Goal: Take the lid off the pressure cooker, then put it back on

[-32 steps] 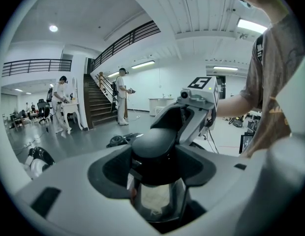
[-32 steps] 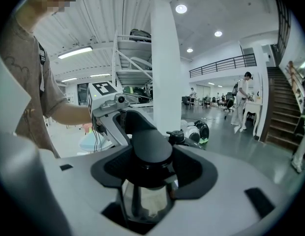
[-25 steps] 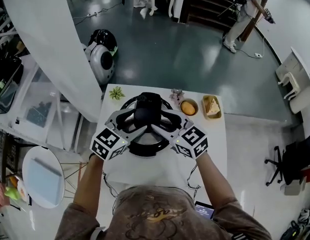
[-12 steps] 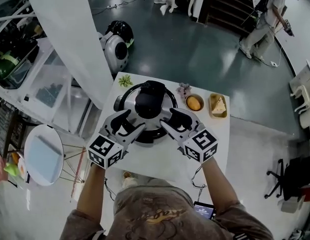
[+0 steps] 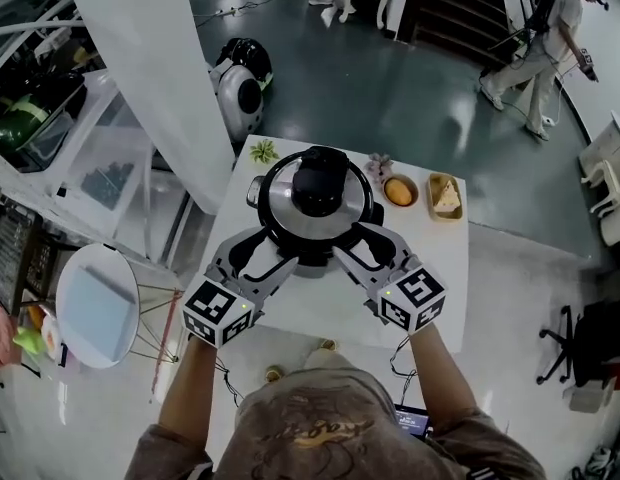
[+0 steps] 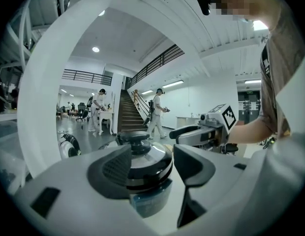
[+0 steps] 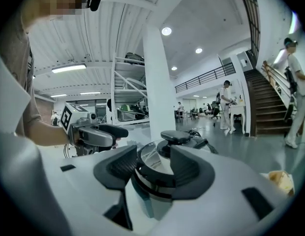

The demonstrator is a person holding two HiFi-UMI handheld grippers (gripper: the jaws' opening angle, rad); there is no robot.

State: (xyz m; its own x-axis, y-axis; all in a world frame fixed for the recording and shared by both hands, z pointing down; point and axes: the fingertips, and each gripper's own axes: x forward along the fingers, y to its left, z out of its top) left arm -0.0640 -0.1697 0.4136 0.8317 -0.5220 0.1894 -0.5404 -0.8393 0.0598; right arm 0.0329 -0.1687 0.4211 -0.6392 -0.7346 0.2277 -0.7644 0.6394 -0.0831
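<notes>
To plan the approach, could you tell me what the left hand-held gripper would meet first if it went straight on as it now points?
Probably the cooker, near the rim of its lid: it stands ahead, framed by the open jaws, though depth is unclear.

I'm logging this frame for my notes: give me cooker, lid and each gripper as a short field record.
pressure cooker: on the white table
lid: seated on the cooker
left gripper: open, jaws just eased closer, nothing between them, facing the cooker
right gripper: open, jaws just eased closer, nothing between them
</notes>
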